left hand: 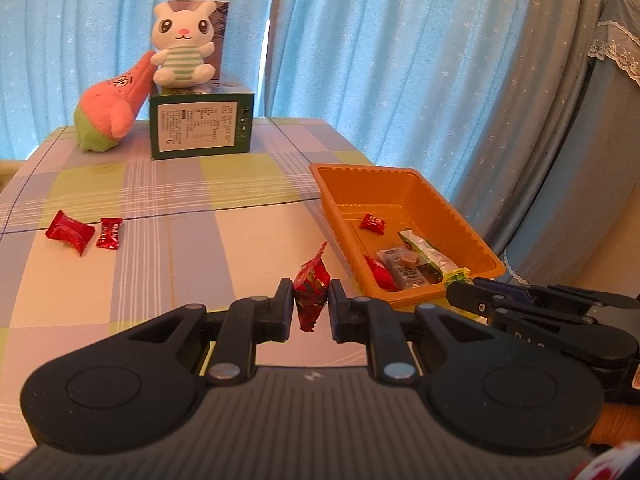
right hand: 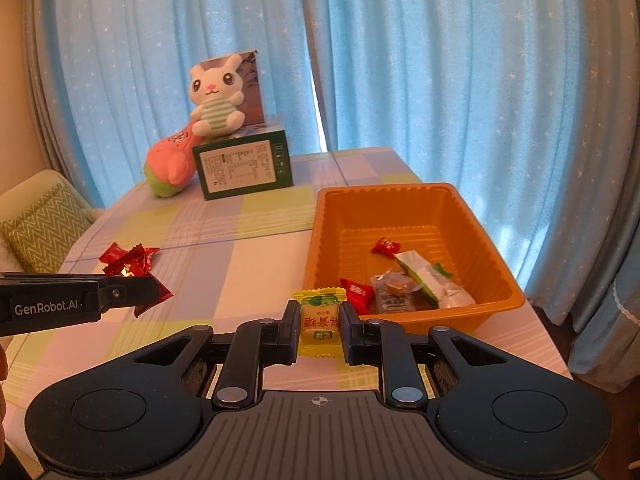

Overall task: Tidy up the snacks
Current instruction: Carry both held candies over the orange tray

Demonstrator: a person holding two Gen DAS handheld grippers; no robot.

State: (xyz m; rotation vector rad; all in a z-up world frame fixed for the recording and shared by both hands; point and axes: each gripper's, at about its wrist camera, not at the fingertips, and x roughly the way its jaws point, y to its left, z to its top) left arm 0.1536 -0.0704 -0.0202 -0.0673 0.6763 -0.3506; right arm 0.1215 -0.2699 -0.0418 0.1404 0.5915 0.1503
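Note:
My left gripper [left hand: 311, 300] is shut on a red candy [left hand: 311, 286] and holds it above the table, left of the orange tray [left hand: 332, 204]. My right gripper [right hand: 320, 322] is shut on a yellow candy [right hand: 320, 322] just before the tray's near rim [right hand: 400, 314]. The tray holds several wrapped snacks, among them a red candy [right hand: 386, 246] and a white-green packet [right hand: 424, 276]. Two red candies [left hand: 70, 231] [left hand: 109, 233] lie on the table at the left. The left gripper [right hand: 154, 290] shows from the side in the right wrist view; the right gripper [left hand: 456, 290] shows in the left wrist view.
A green box [left hand: 202, 126] stands at the back of the checked tablecloth [left hand: 180, 264], with a white rabbit plush [left hand: 183, 46] on top and a pink plush [left hand: 110, 110] leaning beside it. Blue curtains hang behind. A cushioned chair [right hand: 44, 228] stands at the left.

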